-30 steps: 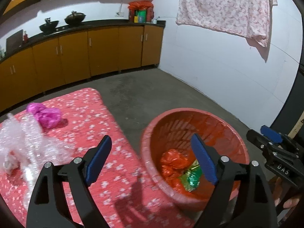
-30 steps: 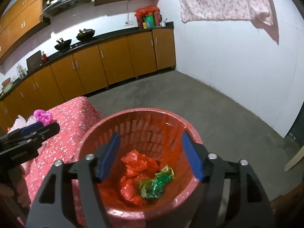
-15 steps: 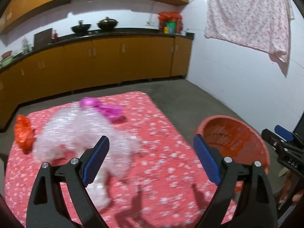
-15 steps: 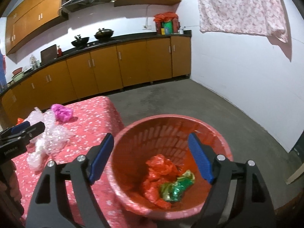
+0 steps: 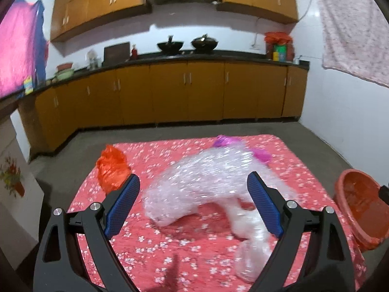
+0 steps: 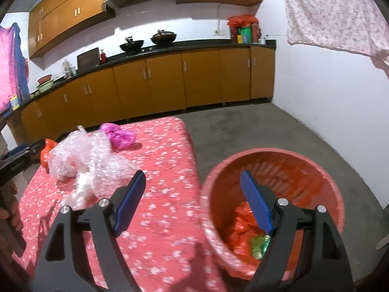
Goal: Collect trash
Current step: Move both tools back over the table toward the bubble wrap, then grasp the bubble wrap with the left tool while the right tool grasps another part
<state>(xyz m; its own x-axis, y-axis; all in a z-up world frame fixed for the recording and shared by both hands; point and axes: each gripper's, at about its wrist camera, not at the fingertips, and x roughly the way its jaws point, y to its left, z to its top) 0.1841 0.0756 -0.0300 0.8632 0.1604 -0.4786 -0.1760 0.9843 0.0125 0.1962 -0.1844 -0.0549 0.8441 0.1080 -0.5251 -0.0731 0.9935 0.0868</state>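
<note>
Over the desk [image 5: 150, 241] with its red flowered cloth, my left gripper [image 5: 192, 205] now looks straight down the length of the top, where a second ago it was turned toward the red basket [image 6: 323, 170] and half a second ago was only partway round. I read that as the drop being finished and the left side swinging back for the next piece of trash. The basket now sits at the right edge of the left view, beside the desk, and already holds crumpled red plastic [image 6: 239, 221] and a green wrapper [image 6: 259, 242]. The largest piece left is the bubble wrap [image 5: 214, 182]: it lies on the cloth directly ahead, between the two widely spread blue pads [image 5: 122, 204], which have not reached it. To its left, near the far corner, is an orange-red bag [image 5: 111, 169], just beyond the left pad. Behind the bubble wrap a purple bag [image 6: 119, 136] peeks out; from the right view it lies touching the wrap's far side. My right gripper [image 6: 192, 206] has drifted left, so it now straddles the basket rim and the desk edge, wide apart and holding nothing.
</note>
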